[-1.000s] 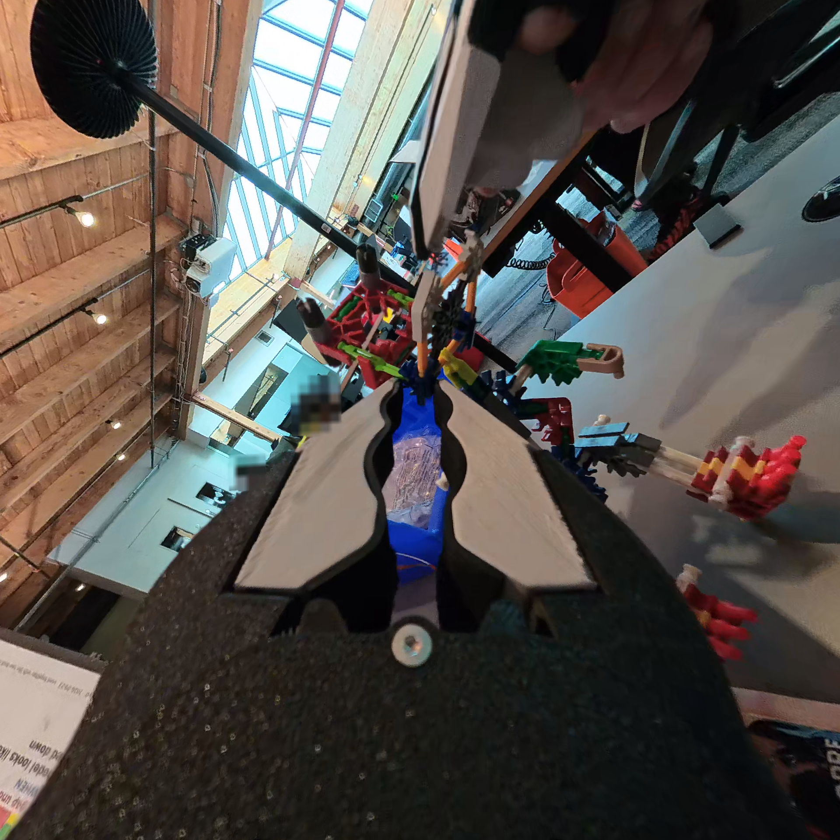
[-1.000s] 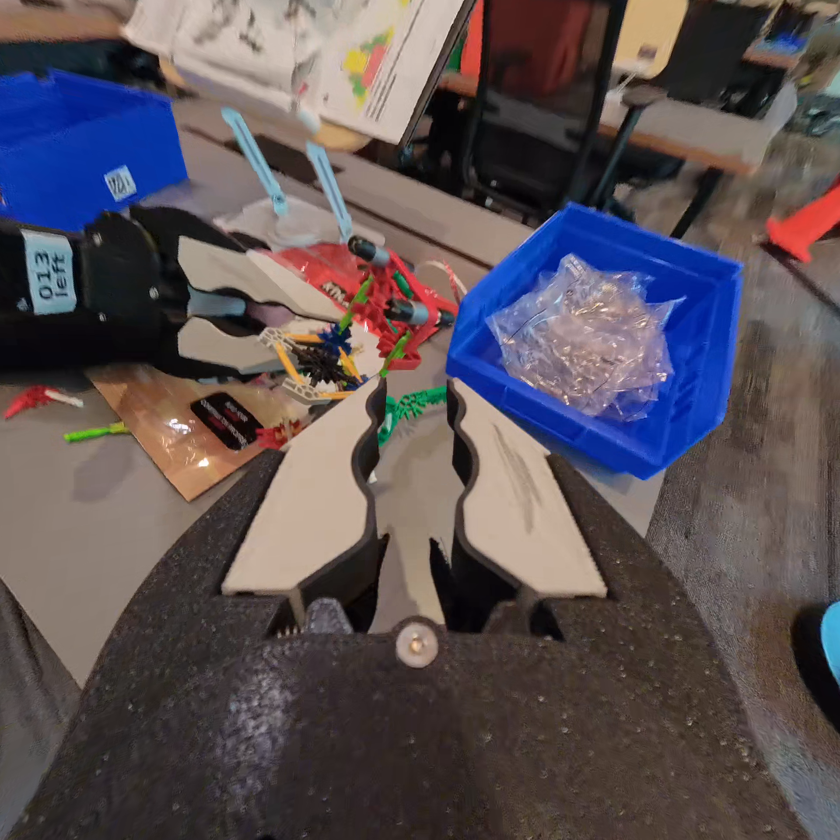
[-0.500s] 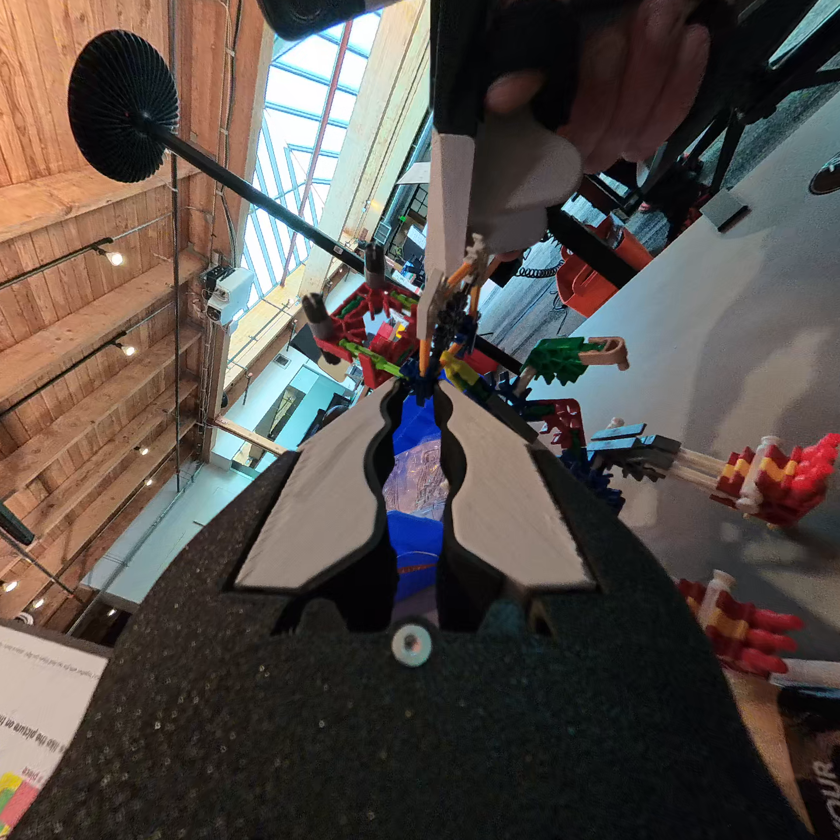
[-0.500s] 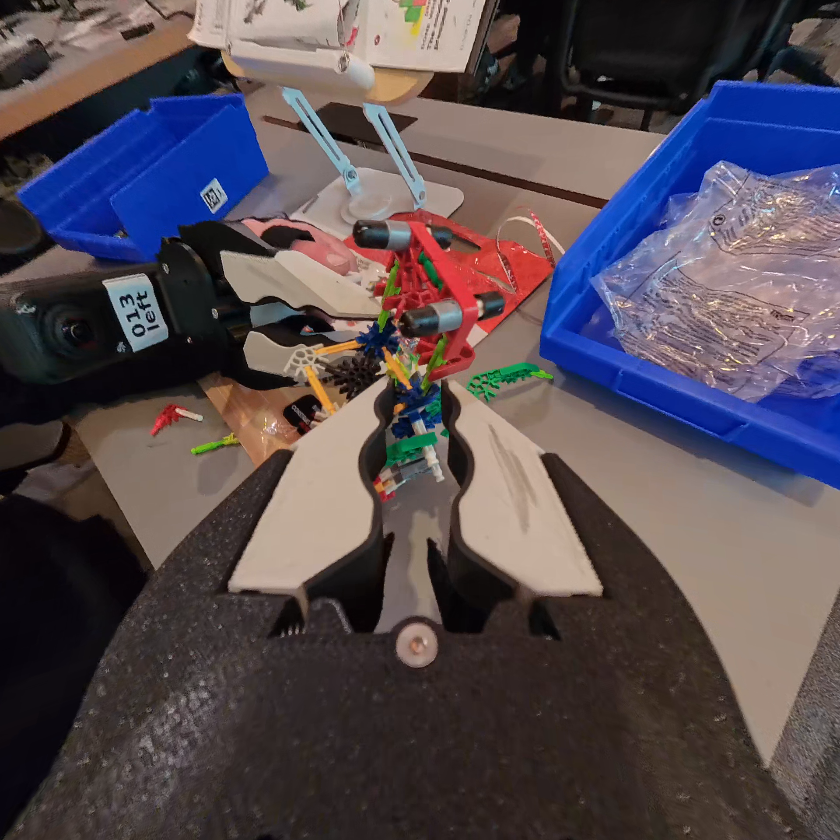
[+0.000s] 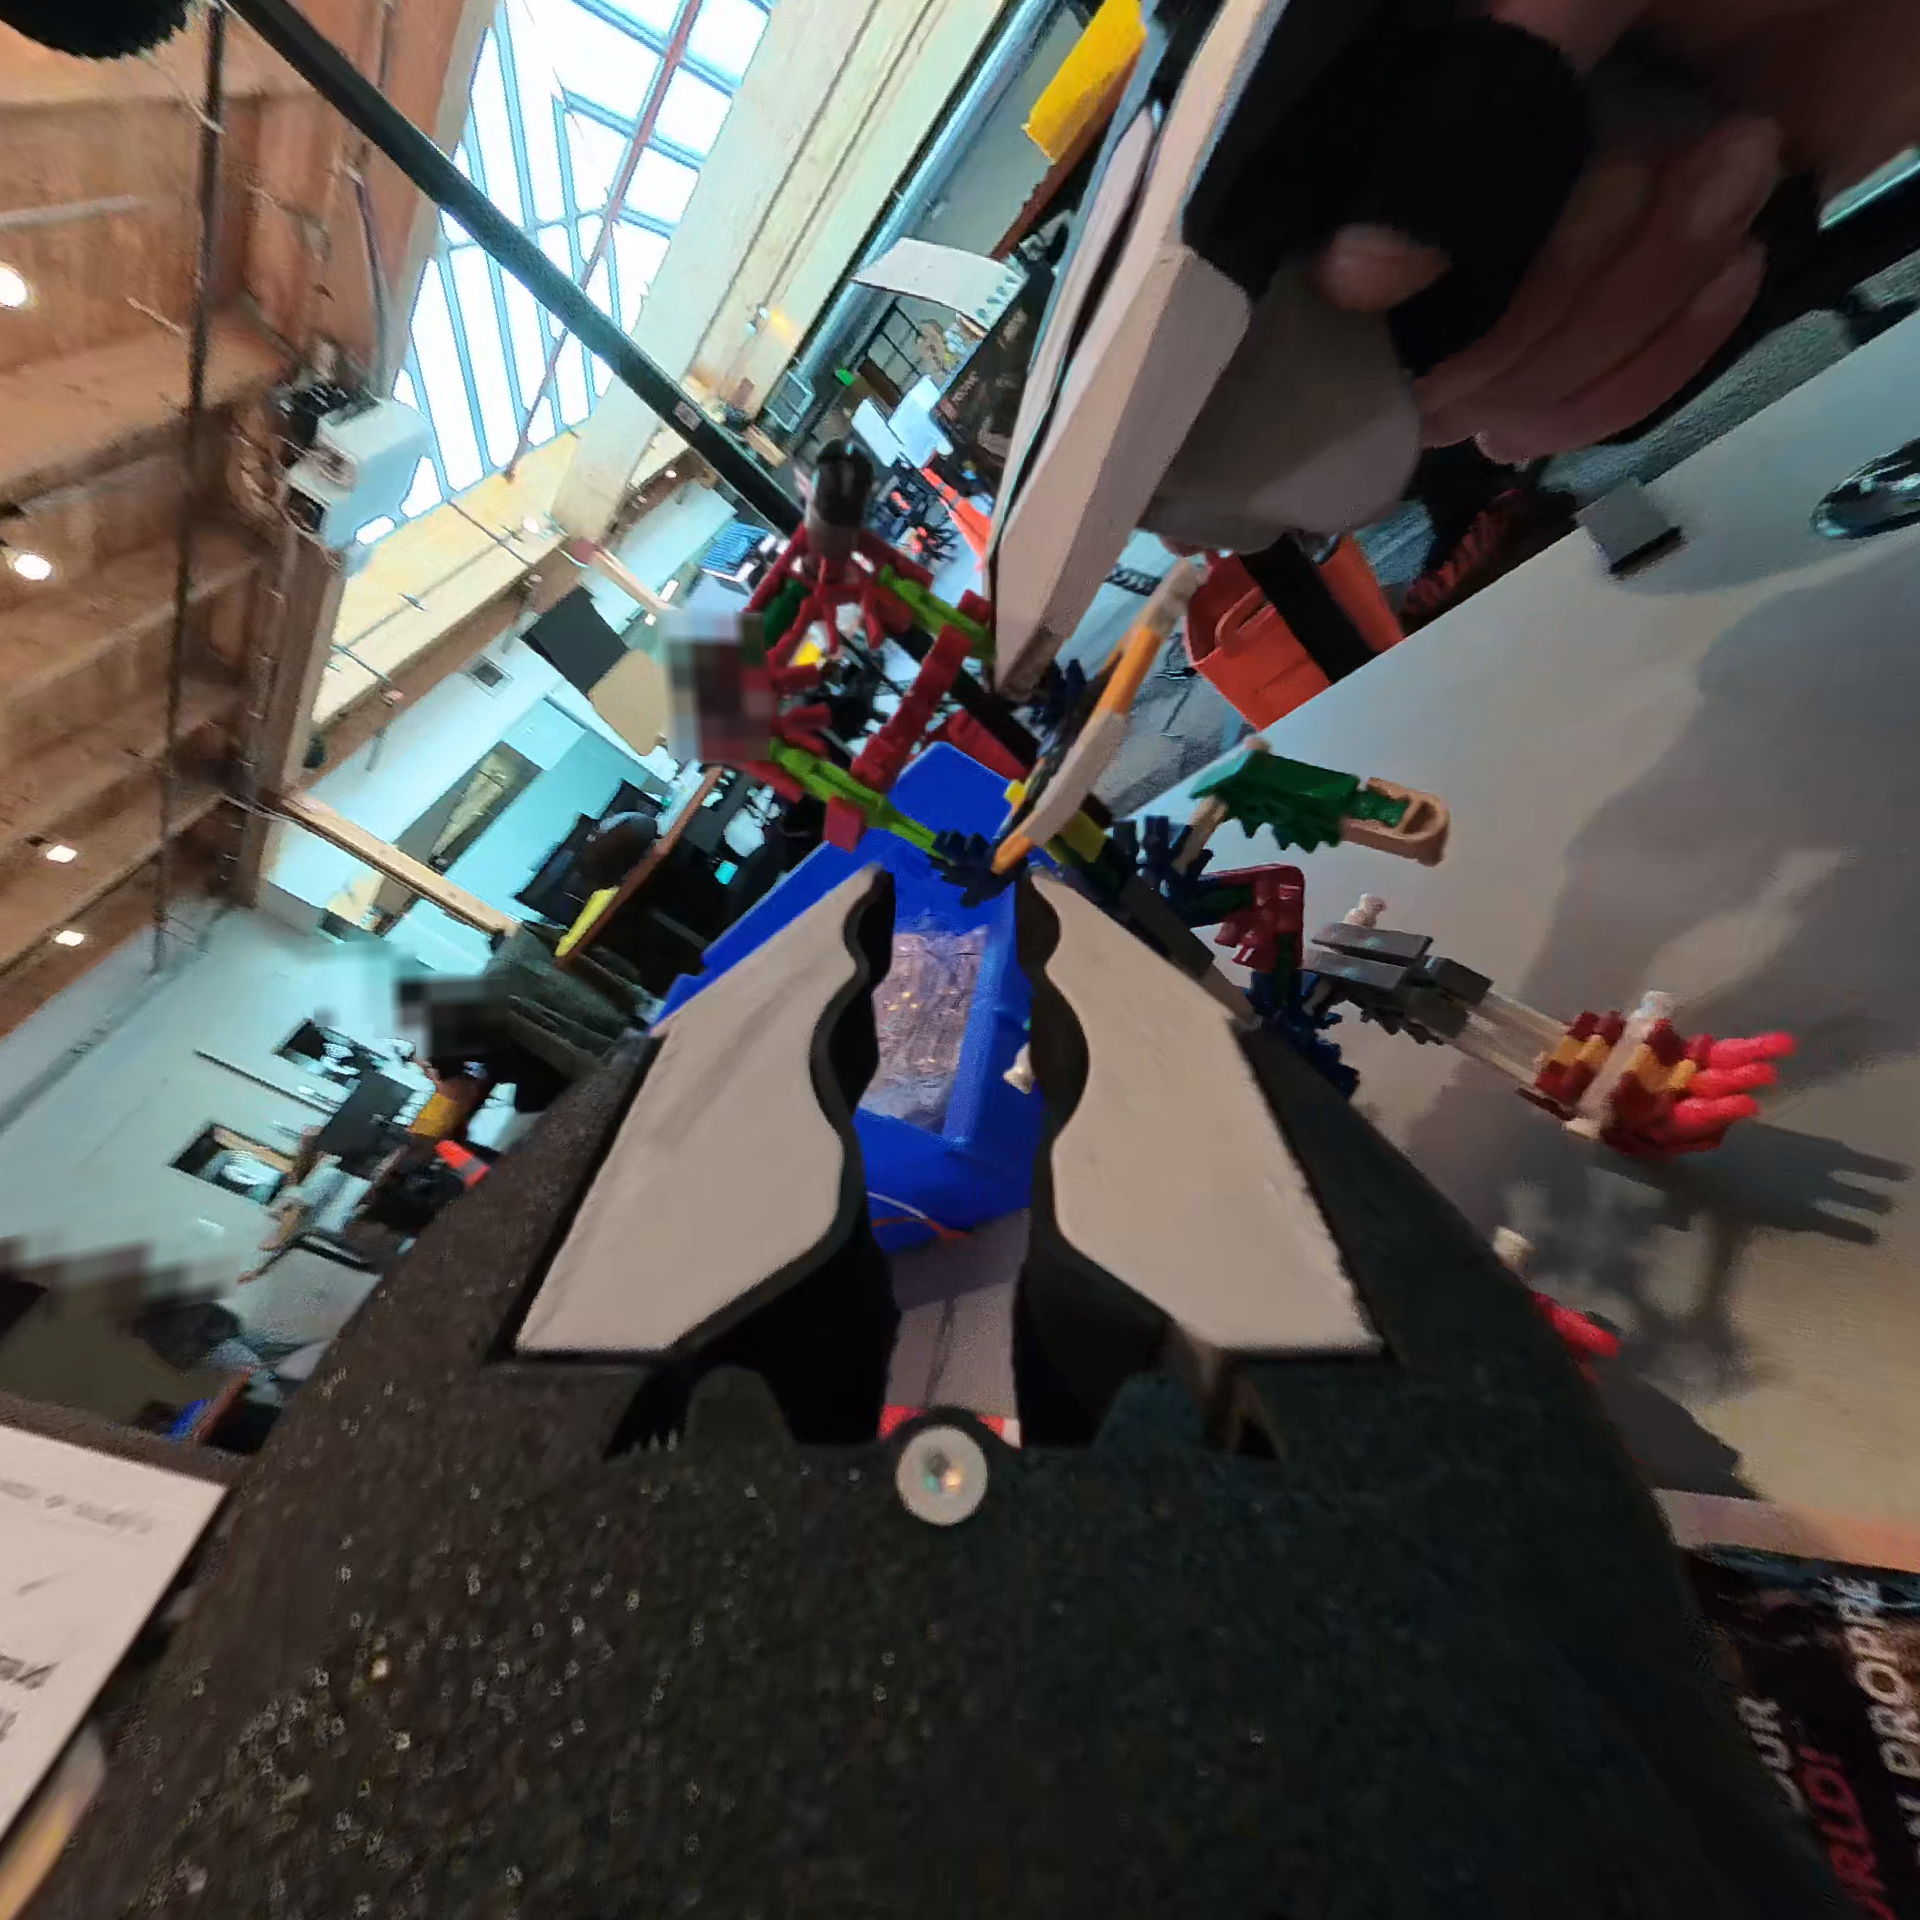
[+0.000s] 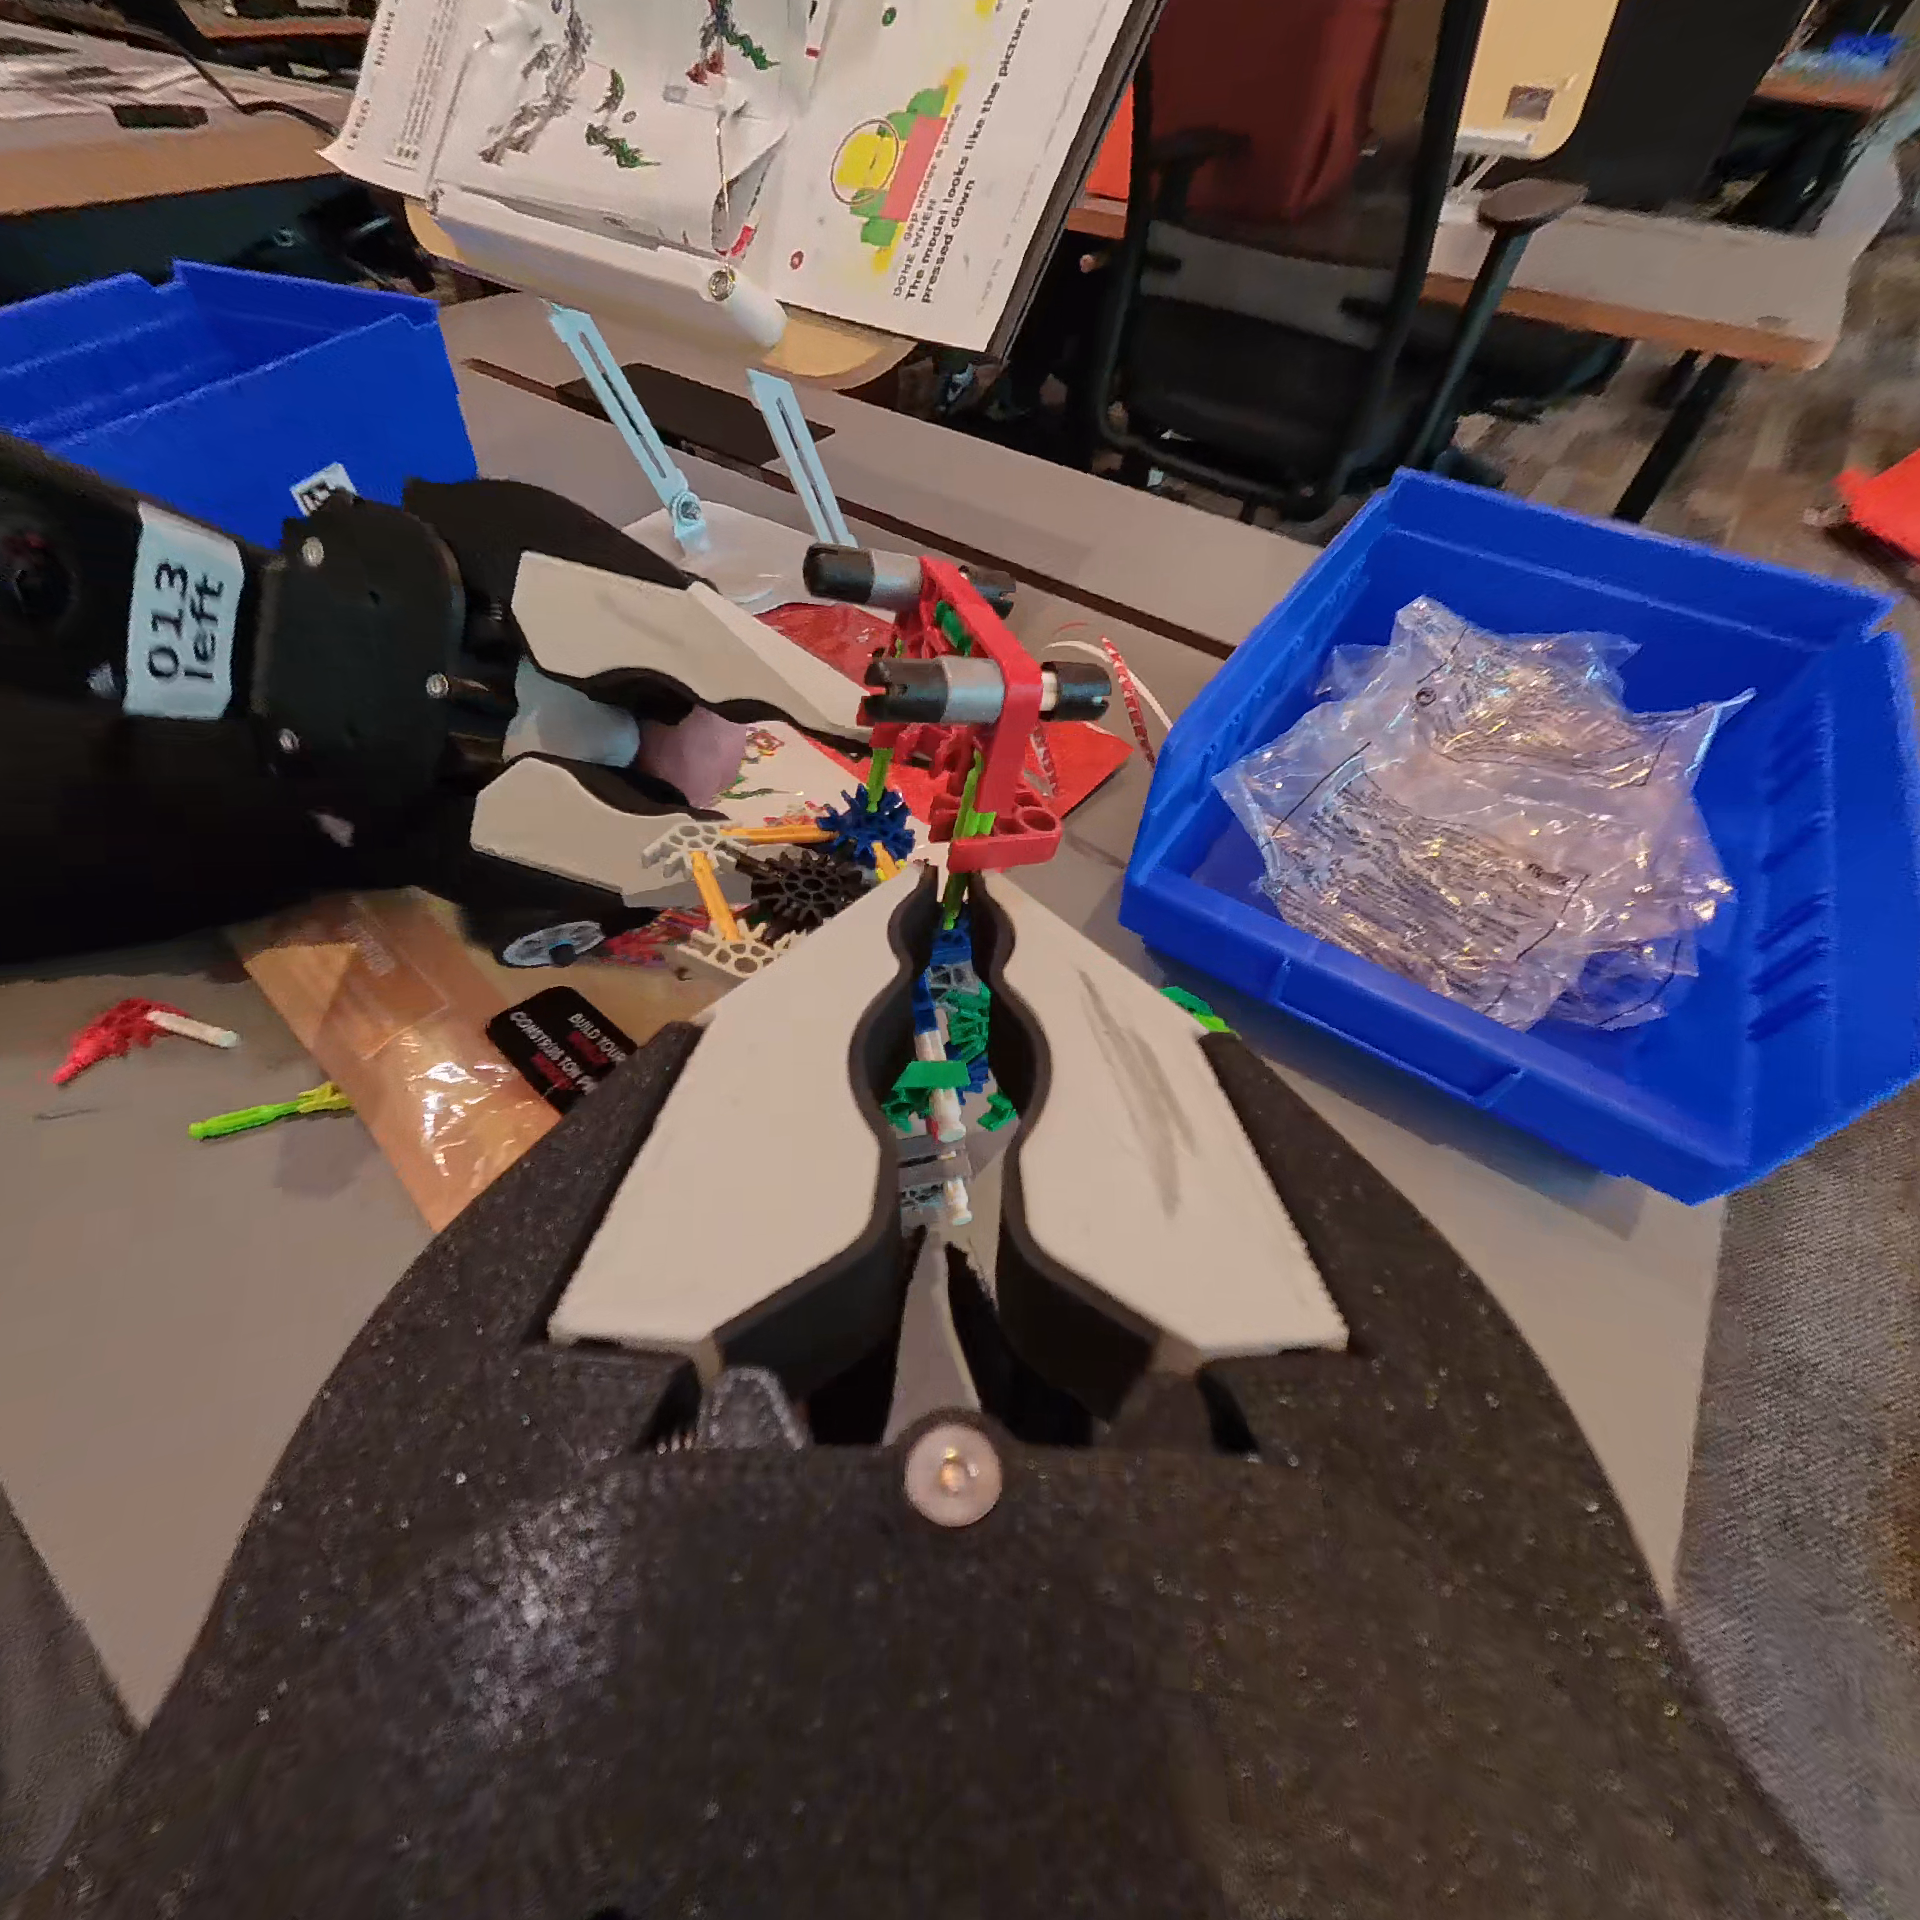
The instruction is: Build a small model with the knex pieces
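Observation:
A toy model of red frames, green and yellow rods and blue connectors point(image 6: 987, 727) stands on the grey table point(image 6: 208, 1299). It also shows in the left wrist view point(image 5: 894, 707). My right gripper point(image 6: 951, 883) is shut on a green rod of the model, and blue, green and white pieces sit in the hollow between its fingers. My left gripper point(image 5: 961, 888) is open, with its tips at the model's blue connector. In the right wrist view the left gripper point(image 6: 764, 800) reaches in from the left, jaws apart around yellow rods and a black gear. One right finger point(image 5: 1101, 395) hangs above.
A blue bin point(image 6: 1351, 1039) holding a clear plastic bag point(image 6: 1475, 790) stands to the right. A second blue bin point(image 6: 229, 395) sits at the back left. An instruction booklet on a stand point(image 6: 727, 125) is behind the model. A brown packet point(image 6: 405, 1049) and loose pieces point(image 6: 270, 1112) lie on the left. The grippers are tip to tip, or close to it. From the left gripper's tips to the brown packet point(image 6: 405, 1049) is close to 20 cm.
My right gripper moved forward to the model and closed on its green rod. The left gripper stayed at the model, and its view tilted a little.

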Available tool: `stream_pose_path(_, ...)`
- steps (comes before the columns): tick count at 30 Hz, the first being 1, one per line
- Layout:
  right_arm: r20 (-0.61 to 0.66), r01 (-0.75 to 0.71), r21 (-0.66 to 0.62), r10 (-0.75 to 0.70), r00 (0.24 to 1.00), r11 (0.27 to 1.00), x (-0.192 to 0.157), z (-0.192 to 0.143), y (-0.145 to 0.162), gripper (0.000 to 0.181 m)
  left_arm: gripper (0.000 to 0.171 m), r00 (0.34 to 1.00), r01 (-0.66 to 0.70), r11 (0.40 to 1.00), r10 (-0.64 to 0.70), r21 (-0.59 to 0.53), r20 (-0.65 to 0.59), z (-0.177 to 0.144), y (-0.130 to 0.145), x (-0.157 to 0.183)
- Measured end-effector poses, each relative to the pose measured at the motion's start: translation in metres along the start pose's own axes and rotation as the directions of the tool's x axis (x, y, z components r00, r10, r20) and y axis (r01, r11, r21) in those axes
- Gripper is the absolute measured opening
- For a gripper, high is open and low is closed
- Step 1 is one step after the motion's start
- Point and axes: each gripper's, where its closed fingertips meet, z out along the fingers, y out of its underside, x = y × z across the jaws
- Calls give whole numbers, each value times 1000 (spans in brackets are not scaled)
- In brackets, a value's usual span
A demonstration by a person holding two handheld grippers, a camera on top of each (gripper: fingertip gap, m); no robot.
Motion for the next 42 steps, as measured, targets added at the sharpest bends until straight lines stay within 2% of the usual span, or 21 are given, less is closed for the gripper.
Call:
stream_pose_path(3,-36,40,3,-40,999,999,-1,2,2,3,29,987,126,991,-130,-42,-94,4,7,5)
stream_pose_path(6,-46,27,20,-26,999,999,1,3,3,2,27,935,275,957,-290,-96,-203,8,13,12)
stream_pose_path(9,-44,23,36,-22,999,999,0,3,3,2,28,892,350,931,-366,-105,-266,6,13,13)
stream_pose_path(12,-63,16,48,-13,998,999,3,2,2,0,36,863,393,912,-410,-118,-296,2,16,11)
stream_pose_path(15,-77,-18,49,22,997,999,6,1,3,1,42,927,294,951,-307,-90,-213,-6,17,-3)
stream_pose_path(17,-78,-43,52,47,996,998,7,2,2,1,43,989,79,995,-86,-61,-123,-14,10,-7)
stream_pose_path(19,-84,-50,50,54,995,998,8,3,2,0,39,998,-42,999,42,1,-55,-26,-5,-5)
stream_pose_path(22,-92,-58,44,62,994,997,7,4,2,1,35,970,-243,970,243,14,-2,-31,-20,10)
stream_pose_path(24,-100,-59,39,62,993,998,6,5,2,0,35,964,-266,964,266,-10,-29,-26,-27,23)
stream_pose_path(26,-113,-59,40,64,992,997,5,6,0,1,28,954,-295,954,297,-53,30,-16,-32,19)
stream_pose_path(29,-113,-66,36,70,991,997,0,8,-1,1,23,956,-284,942,292,-179,20,0,-19,16)
stream_pose_path(31,-113,-62,32,66,991,998,-3,9,-2,1,16,962,-266,943,274,-201,13,4,-14,16)
stream_pose_path(34,-107,-69,34,73,992,997,-7,10,-2,1,4,961,-268,945,276,-188,15,4,-14,17)
stream_pose_path(42,-103,-62,44,66,992,997,-9,12,-2,1,1,973,-229,963,230,-144,-9,3,-16,20)
